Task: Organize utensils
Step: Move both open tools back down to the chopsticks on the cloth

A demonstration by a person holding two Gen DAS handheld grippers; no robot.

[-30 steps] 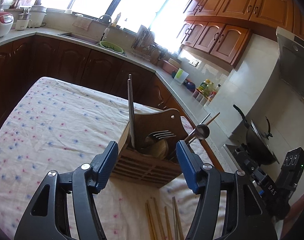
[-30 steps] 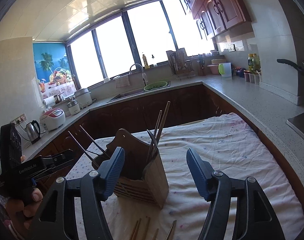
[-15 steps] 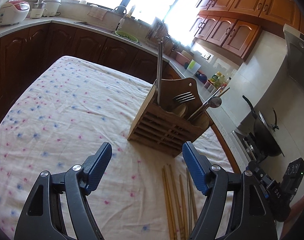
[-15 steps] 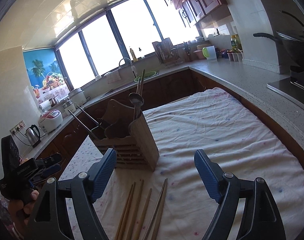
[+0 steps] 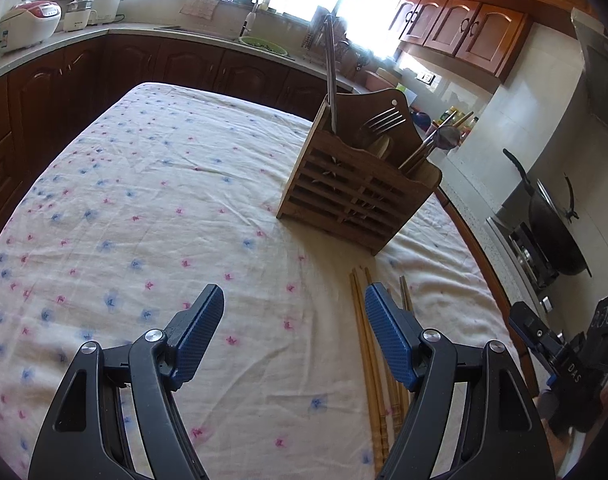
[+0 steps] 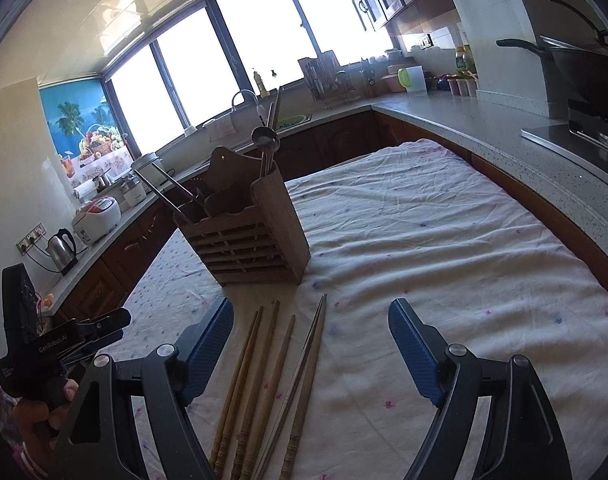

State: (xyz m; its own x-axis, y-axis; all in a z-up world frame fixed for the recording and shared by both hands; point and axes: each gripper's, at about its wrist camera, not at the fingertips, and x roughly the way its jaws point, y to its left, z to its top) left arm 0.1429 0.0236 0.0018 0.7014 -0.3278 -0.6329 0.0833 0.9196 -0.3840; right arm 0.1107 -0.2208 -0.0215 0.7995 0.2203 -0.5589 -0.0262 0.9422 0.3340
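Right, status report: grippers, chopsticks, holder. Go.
Left hand-held gripper open, empty; right hand-held gripper open, empty. Both jaws just widened. Chopsticks loose on the tablecloth, short of the wooden holder. Nothing blocking.

Both tongs (image 5: 294, 334) (image 6: 309, 346) lower, wider apart.

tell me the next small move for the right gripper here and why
Probably lower the right gripper onto one of the chopsticks lying loose on the cloth and close on it. Its jaws, just opened wider, stand empty over them, and the wooden holder already holding other utensils sits just beyond.
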